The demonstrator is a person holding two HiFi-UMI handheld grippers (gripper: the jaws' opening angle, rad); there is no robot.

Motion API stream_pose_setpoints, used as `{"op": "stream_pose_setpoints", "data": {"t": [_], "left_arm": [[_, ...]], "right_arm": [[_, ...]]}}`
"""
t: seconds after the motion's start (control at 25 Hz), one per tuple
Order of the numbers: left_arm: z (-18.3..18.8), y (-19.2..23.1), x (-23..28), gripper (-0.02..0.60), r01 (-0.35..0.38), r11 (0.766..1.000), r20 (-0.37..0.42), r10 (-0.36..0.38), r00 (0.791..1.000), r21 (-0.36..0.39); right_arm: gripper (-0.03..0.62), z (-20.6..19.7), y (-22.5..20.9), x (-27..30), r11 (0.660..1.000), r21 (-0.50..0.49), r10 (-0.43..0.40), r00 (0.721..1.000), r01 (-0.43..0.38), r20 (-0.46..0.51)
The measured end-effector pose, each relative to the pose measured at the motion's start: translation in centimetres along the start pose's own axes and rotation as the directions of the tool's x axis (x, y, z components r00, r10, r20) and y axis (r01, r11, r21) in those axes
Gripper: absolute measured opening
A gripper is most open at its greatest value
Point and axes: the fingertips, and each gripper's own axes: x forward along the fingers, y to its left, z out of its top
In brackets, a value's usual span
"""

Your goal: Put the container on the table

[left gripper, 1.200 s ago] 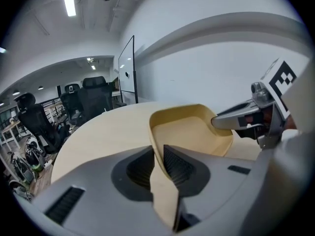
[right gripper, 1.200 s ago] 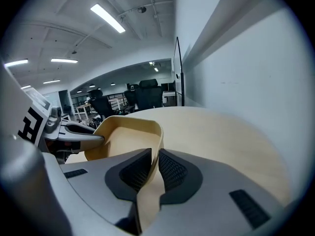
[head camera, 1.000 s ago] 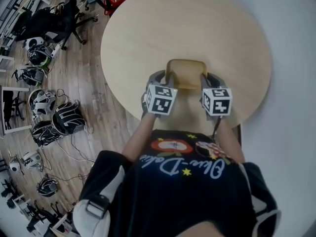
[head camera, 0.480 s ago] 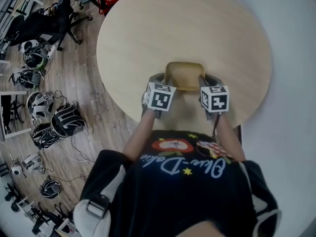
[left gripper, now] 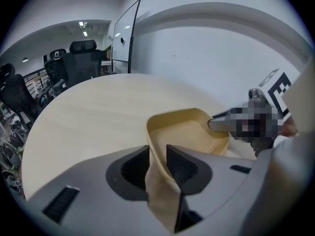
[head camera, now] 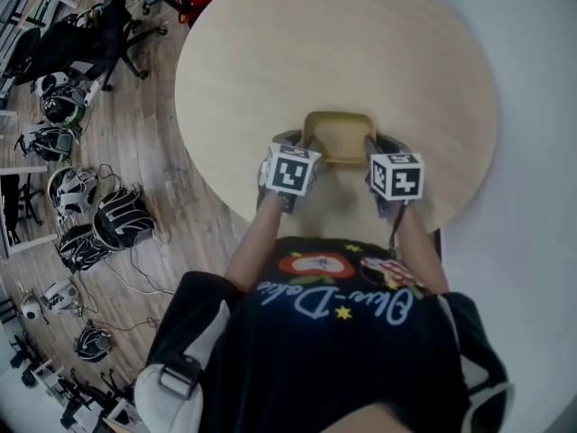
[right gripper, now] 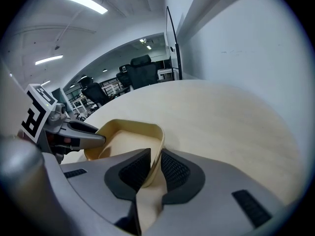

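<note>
— Pale round wooden table: where is the shallow tan plastic container set?
— Near 6 o'clock; its side walls are partly hidden. The left gripper is opening around one wall, and the other is clamped by the right gripper.

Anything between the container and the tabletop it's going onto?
Nothing visible. The table around the container is bare. The right claw grips one wall; the left claw has its jaws opening with the opposite wall between them.
</note>
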Motion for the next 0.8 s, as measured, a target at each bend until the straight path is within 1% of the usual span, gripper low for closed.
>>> {"op": "stream_pose_setpoints", "data": {"t": [0.12,0.2,0.36,0.44,0.52,0.6,0.68,0.72,0.76,0.8], "left_arm": [[-0.1,0.6,0.1,0.098,-0.001,1.000,-0.016,0.001,1.000,-0.013],[-0.1,0.6,-0.1,0.109,0.000,1.000,-0.011,-0.001,1.000,-0.018],[0.7,0.7,-1.6,0.109,-0.007,0.999,0.058,0.008,0.998,-0.032],[1.7,1.1,-2.9,0.109,-0.037,0.999,0.111,0.040,0.993,-0.021],[3.2,1.7,-4.5,0.109,-0.081,0.997,0.176,0.079,0.981,0.005],[4.6,1.4,-6.1,0.107,-0.091,0.995,0.231,0.083,0.969,0.026],[5.8,0.6,-7.7,0.106,-0.089,0.995,0.289,0.072,0.955,0.046],[6.4,0.2,-8.6,0.082,-0.098,0.994,0.323,0.075,0.943,0.056],[7.1,-0.1,-9.5,0.023,-0.114,0.991,0.357,0.083,0.930,0.066],[7.8,-0.5,-10.3,0.000,-0.130,0.988,0.389,0.089,0.917,0.081]], "right_arm": [[0.052,-0.1,0.3,0.3,1.000,0.013,0.010,1.000,-0.010,-0.001],[0.054,-0.1,0.1,0.1,1.000,0.024,0.003,1.000,-0.003,0.007],[0.077,0.4,-1.1,-1.4,0.998,0.028,-0.052,0.998,0.051,0.041],[0.077,1.4,-1.7,-2.6,0.997,0.024,-0.076,0.993,0.074,0.090],[0.075,3.1,-1.6,-3.9,0.997,0.006,-0.079,0.985,0.079,0.156],[0.072,4.7,-1.2,-5.3,0.997,-0.004,-0.073,0.972,0.075,0.222],[0.024,5.9,-0.8,-7.0,0.997,0.000,-0.077,0.956,0.080,0.284],[0.006,6.5,-0.6,-7.9,0.997,0.000,-0.078,0.946,0.082,0.316],[0.002,7.1,-0.3,-8.7,0.997,-0.002,-0.076,0.935,0.082,0.346],[0.000,7.9,-0.1,-9.6,0.997,-0.008,-0.071,0.924,0.080,0.376]]}}
